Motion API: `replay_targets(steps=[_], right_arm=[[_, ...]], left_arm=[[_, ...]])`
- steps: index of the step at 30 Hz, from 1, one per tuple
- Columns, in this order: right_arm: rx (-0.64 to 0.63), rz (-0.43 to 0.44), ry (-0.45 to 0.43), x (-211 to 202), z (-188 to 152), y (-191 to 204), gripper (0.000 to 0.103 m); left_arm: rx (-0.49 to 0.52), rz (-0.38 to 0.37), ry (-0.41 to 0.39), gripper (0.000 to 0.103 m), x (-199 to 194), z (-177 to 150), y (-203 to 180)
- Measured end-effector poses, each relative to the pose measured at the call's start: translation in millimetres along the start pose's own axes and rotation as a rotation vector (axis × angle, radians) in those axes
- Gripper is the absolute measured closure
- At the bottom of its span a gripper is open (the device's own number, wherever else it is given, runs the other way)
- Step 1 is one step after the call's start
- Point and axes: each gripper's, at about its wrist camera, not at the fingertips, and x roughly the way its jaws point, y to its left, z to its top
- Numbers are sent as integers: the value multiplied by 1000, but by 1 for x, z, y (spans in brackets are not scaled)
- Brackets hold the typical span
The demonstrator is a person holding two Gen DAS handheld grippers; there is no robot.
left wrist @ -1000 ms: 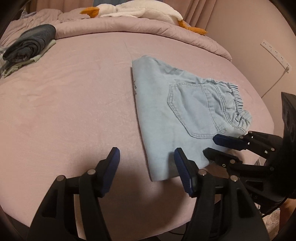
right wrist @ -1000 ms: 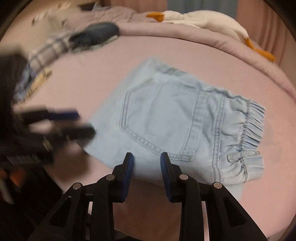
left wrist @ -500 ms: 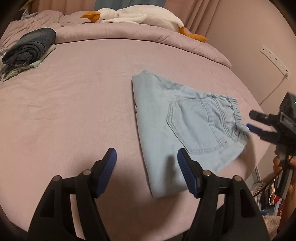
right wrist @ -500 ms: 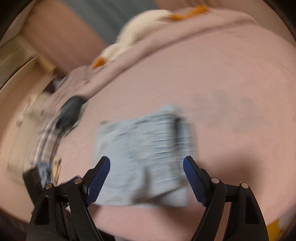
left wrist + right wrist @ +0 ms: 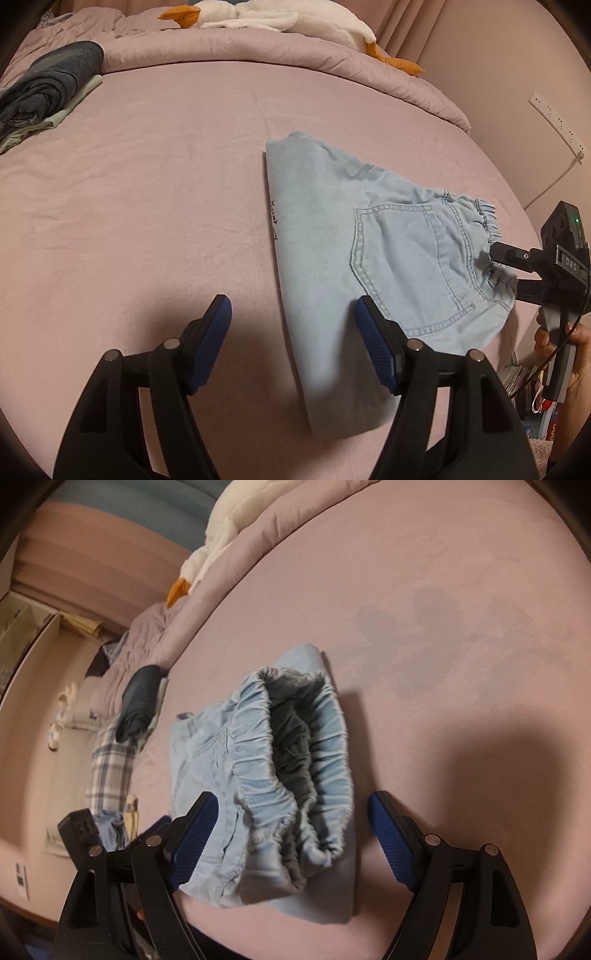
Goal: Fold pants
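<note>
Light blue denim pants (image 5: 369, 266) lie folded on the pink bed (image 5: 147, 203), back pocket up, elastic waistband at the right. My left gripper (image 5: 293, 343) is open and empty, low over the folded edge nearest me. My right gripper (image 5: 293, 838) is open with its jaws wide on either side of the gathered waistband (image 5: 295, 760), which sits between the pads. It also shows in the left wrist view (image 5: 506, 269) at the waistband, held by a hand.
A dark folded garment (image 5: 48, 85) lies on a pale cloth at the far left. A white plush goose (image 5: 280, 18) rests on the rolled duvet (image 5: 258, 55) at the back. The bed edge and a wall with a power strip (image 5: 554, 118) are at the right.
My right gripper swung round to the waistband end, opened wide, and now straddles the waistband. My left gripper stayed open and drew back slightly.
</note>
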Motion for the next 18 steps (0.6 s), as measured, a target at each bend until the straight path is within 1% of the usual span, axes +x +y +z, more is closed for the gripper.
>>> replay_targets(steps=[6,9,14,18], right_arm=[[-48,-19,36,14,6,11,20],[-86,-45,52,21,6,18,17],[-124,-72,58,28,8,26,15],[-167,-108,63,34,8,32,15]], left_arm=[[-3,-16,15,33,7,3,1],[0,-20,17,33,9,4,2],[3,-40,21,33,12,5,3],[18,-63,30,35,16,8,-4]])
